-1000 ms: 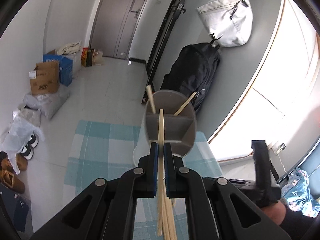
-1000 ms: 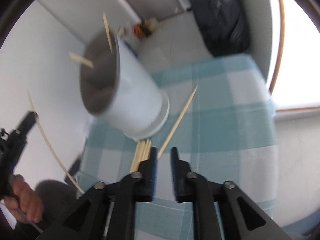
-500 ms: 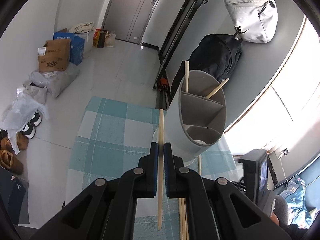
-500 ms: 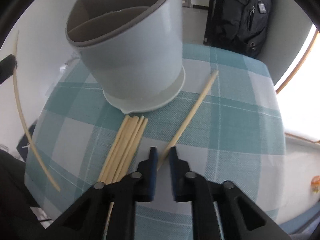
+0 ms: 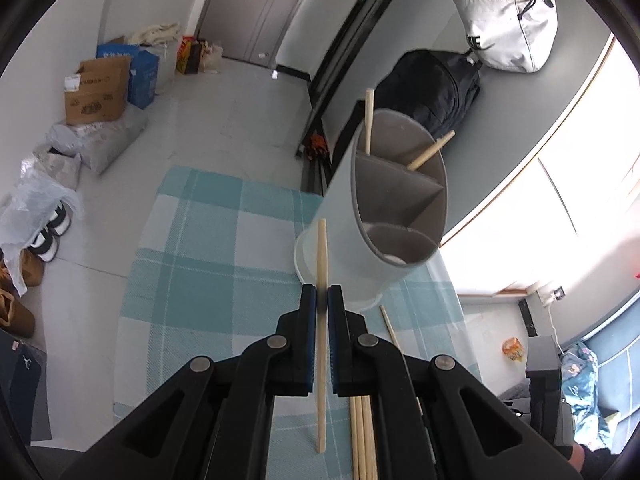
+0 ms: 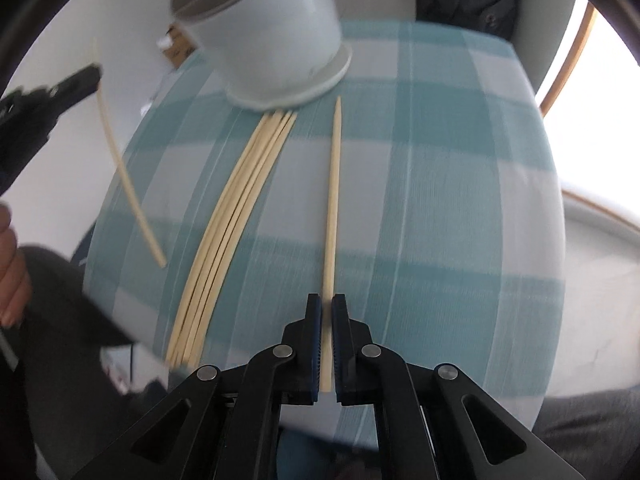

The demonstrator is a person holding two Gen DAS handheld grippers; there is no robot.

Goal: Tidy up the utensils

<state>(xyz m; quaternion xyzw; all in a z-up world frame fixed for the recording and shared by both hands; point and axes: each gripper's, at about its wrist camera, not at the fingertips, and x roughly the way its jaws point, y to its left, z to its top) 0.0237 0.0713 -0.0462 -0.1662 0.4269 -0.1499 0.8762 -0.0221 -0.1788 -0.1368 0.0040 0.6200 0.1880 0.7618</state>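
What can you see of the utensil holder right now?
The holder is a round white tub, plastic by its look, with a grey inner liner and a flared foot. Grey walls split it into compartments. It stands upright on the checked cloth. Two chopsticks lean in the far compartment; the near ones look empty. Four loose chopsticks lie with their tips at its foot. Neither gripper touches it.

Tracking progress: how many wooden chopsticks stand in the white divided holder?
2, both in the far compartment of the white divided holder: upright chopstick at left, leaning chopstick at right. Nearer compartments partly hidden.
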